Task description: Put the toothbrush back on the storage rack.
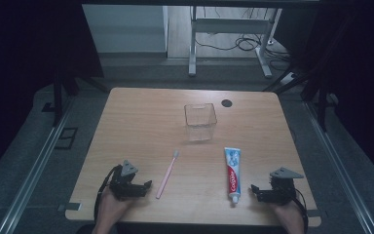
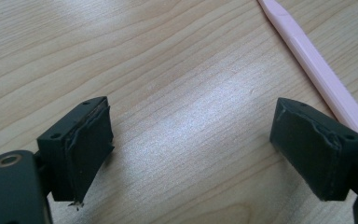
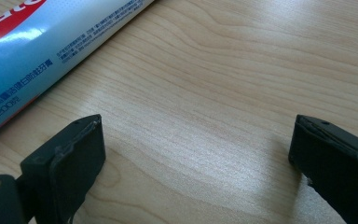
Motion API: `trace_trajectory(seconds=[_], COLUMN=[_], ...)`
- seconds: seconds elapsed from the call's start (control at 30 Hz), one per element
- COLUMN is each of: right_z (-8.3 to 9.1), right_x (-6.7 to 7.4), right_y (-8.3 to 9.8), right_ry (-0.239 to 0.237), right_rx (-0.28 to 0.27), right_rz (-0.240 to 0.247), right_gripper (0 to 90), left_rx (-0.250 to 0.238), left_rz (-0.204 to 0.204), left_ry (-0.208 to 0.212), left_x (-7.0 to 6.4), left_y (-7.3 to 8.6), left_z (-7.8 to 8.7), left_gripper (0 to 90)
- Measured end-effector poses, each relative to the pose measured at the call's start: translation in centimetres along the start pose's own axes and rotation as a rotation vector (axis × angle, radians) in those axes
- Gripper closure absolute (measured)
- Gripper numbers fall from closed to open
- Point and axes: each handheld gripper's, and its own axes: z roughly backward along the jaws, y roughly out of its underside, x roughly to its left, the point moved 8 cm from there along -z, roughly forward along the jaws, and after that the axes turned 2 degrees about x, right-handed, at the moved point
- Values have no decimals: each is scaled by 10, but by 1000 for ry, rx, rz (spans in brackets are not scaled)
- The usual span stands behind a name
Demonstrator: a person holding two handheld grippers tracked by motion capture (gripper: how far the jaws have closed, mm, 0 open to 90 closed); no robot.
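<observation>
1 pink toothbrush [image 1: 167,174], 1 toothpaste tube [image 1: 232,174], 1 clear plastic cup [image 1: 200,122], 2 grippers w/ open jaws: left [image 1: 146,187], right [image 1: 254,190].

high view: above, facing forward-down, far | gripper views: close over table [image 1: 141,122] past own jaws | shared: tabletop

A light wooden table [image 1: 141,122] with rounded corners stood on grey carpet [image 1: 39,185], a small round black hole [image 1: 227,103] near its far edge. Metal rails [image 1: 27,180] ran along the floor on the left and right. Dark curtains [image 1: 24,48] closed both sides. Beyond the far edge, a white desk frame [image 1: 229,29] stood on pale flooring with loose black cables [image 1: 246,44] beside a white wall panel [image 1: 124,27].
</observation>
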Motion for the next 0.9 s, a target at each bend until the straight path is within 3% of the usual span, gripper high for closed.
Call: trace_trajectory(seconds=[0.73,0.9], right_z=[-2,-2], right_x=[0,1], right_y=[-1,-1], right_ry=[0,-1], right_rx=[5,5], right_rz=[0,1], right_gripper=[17,13], left_rx=[-1,3], left_rz=[4,-2], left_ry=[-5,-1], left_x=[0,0], left_y=[0,0], left_z=[1,3], left_gripper=[133,179])
